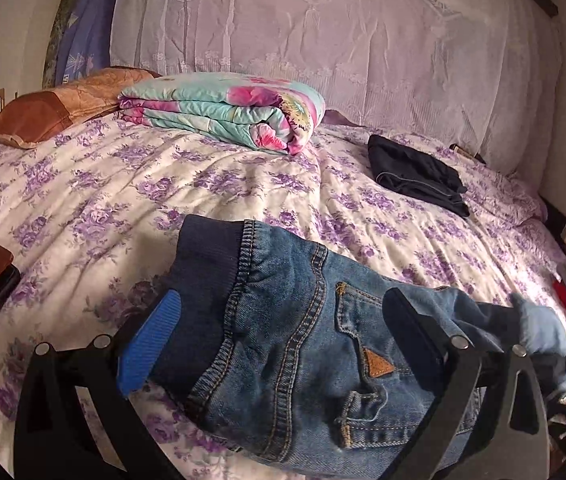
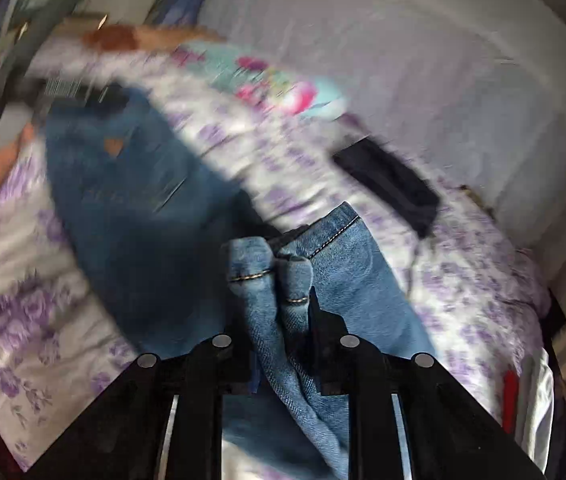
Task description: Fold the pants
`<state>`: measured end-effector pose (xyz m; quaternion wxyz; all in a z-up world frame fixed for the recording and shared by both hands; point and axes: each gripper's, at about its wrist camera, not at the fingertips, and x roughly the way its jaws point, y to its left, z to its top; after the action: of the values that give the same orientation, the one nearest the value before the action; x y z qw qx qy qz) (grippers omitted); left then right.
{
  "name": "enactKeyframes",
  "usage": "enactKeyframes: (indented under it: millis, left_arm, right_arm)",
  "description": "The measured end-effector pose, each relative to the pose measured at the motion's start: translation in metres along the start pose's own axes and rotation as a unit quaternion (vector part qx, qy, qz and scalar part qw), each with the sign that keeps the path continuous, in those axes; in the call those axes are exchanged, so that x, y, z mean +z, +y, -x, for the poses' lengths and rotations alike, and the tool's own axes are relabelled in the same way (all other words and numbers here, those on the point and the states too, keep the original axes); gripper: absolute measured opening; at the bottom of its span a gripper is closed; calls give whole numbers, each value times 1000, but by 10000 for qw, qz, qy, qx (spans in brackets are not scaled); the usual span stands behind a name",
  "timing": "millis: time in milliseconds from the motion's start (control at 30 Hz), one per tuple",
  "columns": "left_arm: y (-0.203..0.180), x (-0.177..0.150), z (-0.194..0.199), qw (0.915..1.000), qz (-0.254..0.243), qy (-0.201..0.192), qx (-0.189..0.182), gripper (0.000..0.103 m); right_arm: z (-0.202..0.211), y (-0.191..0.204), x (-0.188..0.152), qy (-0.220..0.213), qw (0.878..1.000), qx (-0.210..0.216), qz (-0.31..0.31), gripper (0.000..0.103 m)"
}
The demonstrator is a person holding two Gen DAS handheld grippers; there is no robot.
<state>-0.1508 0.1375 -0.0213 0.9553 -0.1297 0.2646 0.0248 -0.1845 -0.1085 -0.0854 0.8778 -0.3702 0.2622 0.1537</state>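
Small blue jeans (image 1: 283, 344) with a dark ribbed waistband lie across the floral bedspread (image 1: 123, 184). My left gripper (image 1: 279, 332) has its fingers wide apart around the waist end, a blue pad (image 1: 155, 344) on the left and a black finger on the right; whether it presses the cloth I cannot tell. In the blurred right wrist view my right gripper (image 2: 283, 320) is shut on the bunched leg cuffs (image 2: 267, 272), and the jeans (image 2: 123, 208) stretch away to the left.
A folded floral quilt (image 1: 227, 112) and a brown pillow (image 1: 51, 108) lie at the bed's far side. A folded dark garment (image 1: 415, 176) lies at the right. A lace-covered headboard (image 1: 343, 40) stands behind.
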Motion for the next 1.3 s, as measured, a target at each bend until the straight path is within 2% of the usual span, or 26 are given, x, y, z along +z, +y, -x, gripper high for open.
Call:
enactKeyframes:
  millis: [33, 67, 133, 200, 300, 333, 400, 467, 500, 567, 600, 633, 667, 767, 867, 900, 967, 1000, 1033, 1067, 1100, 1167, 1233, 1300]
  left_arm:
    - [3, 0, 1, 10000, 70, -8, -67, 98]
    - [6, 0, 2, 9997, 159, -20, -163, 98]
    - [11, 0, 3, 9990, 295, -73, -313, 98]
    - [14, 0, 3, 9984, 389, -96, -392, 98]
    - [14, -1, 4, 9980, 437, -126, -441, 98]
    - [15, -1, 4, 9979, 446, -128, -446, 98]
    - [14, -1, 5, 9979, 453, -130, -447, 98]
    - [14, -1, 5, 9979, 450, -127, -445, 98]
    - [14, -1, 4, 9979, 449, -123, -444, 98]
    - [14, -1, 4, 9980, 441, -116, -436, 98]
    - [14, -1, 4, 9981, 434, -115, -431, 98]
    - [15, -1, 4, 9981, 432, -116, -429, 98]
    - [15, -1, 4, 9982, 424, -103, -402, 98]
    - [16, -2, 2, 9982, 424, -58, -409, 98]
    - [22, -1, 5, 9975, 478, 2, -520, 98]
    - [25, -2, 8, 9969, 538, 25, -571, 98]
    - [36, -6, 23, 9955, 721, 75, -616, 98]
    - [43, -9, 30, 9949, 830, 133, -551, 98]
    - [52, -12, 36, 9933, 1026, 269, -455, 98]
    - [64, -16, 40, 9894, 1294, 434, -493, 98]
    - [76, -22, 40, 9820, 1652, 642, -659, 98]
    - [91, -29, 37, 9666, 2178, 876, -1026, 98]
    - [87, -27, 39, 9677, 2153, 865, -985, 98]
    - [75, -26, 29, 9652, 2156, 1074, -1015, 98]
  right_arm:
    - [5, 11, -2, -168, 9989, -333, 271, 25]
    - [10, 11, -3, -123, 9990, -310, 289, 25]
    - [20, -12, -6, -104, 9994, 262, -193, 32]
    - [37, -34, -12, -220, 9930, 944, -669, 43]
    - [71, -63, -16, -711, 9789, 1531, -1154, 61]
    - [80, -75, -13, -898, 9729, 1606, -1398, 62]
    - [88, -109, -7, -1218, 9612, 1347, -2075, 62]
    - [77, -127, 6, -1331, 9566, 727, -2489, 62]
    - [66, -132, 11, -1279, 9570, 495, -2558, 62]
    - [23, -123, 16, -637, 9696, 305, -2342, 62]
    - [-11, -111, 12, -13, 9757, 532, -2125, 62]
    - [-42, -96, 3, 521, 9765, 765, -1945, 63]
    - [-41, -95, -5, 103, 9761, 693, -2055, 64]
    - [-38, -110, -9, 141, 9661, 1012, -2369, 66]
    - [-10, -114, -17, -363, 9640, 996, -2437, 66]
    - [5, -117, -23, -542, 9617, 982, -2499, 69]
    - [32, -123, -37, -909, 9588, 860, -2550, 81]
    - [33, -124, -42, -921, 9612, 752, -2488, 91]
    - [25, -121, -46, -675, 9689, 659, -2286, 97]
    - [5, -111, -49, -110, 9786, 738, -1920, 100]
    - [-9, -107, -53, 145, 9785, 927, -1834, 100]
    - [-11, -130, -53, -10, 9643, 1343, -2281, 100]
    - [-13, -133, -50, -9, 9629, 1408, -2301, 100]
    - [-11, -135, -46, -36, 9648, 1343, -2262, 100]
